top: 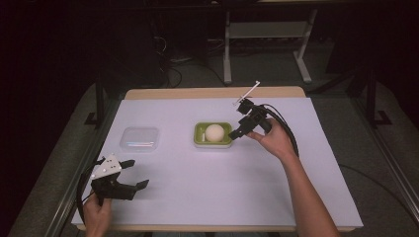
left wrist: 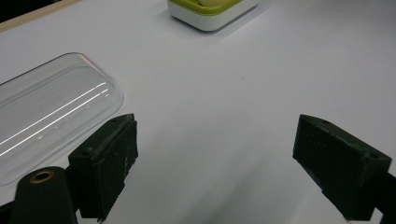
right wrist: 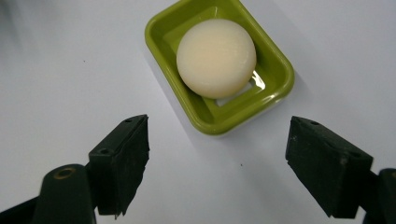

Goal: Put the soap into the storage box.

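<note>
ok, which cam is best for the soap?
Right gripper view: the round soap sits whole in the green dish, seen close from above. In the high view it is small and far off; the left gripper view catches a sliver.

No text, label, brand, number or sign can be read in any view. The soap (right wrist: 216, 57), the green dish (right wrist: 275, 70), the clear lid (left wrist: 51, 116) and the white table cover (top: 207, 182) are seen to be unmarked, and nothing is printed on the jaws.
</note>
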`<state>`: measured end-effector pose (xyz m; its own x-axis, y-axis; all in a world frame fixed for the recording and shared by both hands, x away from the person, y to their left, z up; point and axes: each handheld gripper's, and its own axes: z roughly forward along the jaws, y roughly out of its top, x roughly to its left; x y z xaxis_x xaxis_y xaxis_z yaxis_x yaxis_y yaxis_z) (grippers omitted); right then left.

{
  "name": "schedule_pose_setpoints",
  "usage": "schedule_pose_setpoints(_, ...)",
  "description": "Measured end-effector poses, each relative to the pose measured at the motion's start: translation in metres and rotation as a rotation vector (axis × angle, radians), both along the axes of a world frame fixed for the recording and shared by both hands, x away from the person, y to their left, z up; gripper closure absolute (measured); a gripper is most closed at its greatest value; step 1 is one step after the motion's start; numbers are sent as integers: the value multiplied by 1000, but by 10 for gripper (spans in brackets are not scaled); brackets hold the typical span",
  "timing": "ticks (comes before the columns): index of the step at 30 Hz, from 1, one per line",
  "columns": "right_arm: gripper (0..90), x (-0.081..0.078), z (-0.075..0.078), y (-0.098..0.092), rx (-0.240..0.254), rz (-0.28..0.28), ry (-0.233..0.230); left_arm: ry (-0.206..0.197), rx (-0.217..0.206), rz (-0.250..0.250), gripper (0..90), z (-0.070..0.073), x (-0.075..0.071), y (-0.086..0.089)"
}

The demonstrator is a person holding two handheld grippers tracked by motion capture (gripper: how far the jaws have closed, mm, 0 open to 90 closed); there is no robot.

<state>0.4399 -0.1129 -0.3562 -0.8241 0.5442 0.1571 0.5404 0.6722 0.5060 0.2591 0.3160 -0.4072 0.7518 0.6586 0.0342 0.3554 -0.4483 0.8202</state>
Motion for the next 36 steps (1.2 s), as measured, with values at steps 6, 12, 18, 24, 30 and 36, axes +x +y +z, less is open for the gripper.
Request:
schedule_pose_setpoints(6, 209, -7, 0, -6, -7, -7, 1, -1, 3, 2, 132, 0, 0, 0)
schedule_pose_setpoints(12, 201, -15, -1, -18, 6, -33, 4, 3, -2, -1, 132, 0, 0, -2)
schedule_pose_setpoints(18, 198, -23, -5, -31, 8, -39, 4, 4, 2, -3, 132, -1, 1, -2)
schedule_pose_setpoints(24, 199, -31, -6, -41, 8, -47, -7, 9, 2, 0, 132, -1, 2, -2)
schedule_pose_setpoints(30, 203, -39, -10, -50, -4, -60, -8, 14, -10, -3, 132, 0, 2, -1)
schedule_pose_setpoints(36, 203, -47, -14, -59, -2, -67, -12, 14, 0, -4, 132, -1, 4, -1)
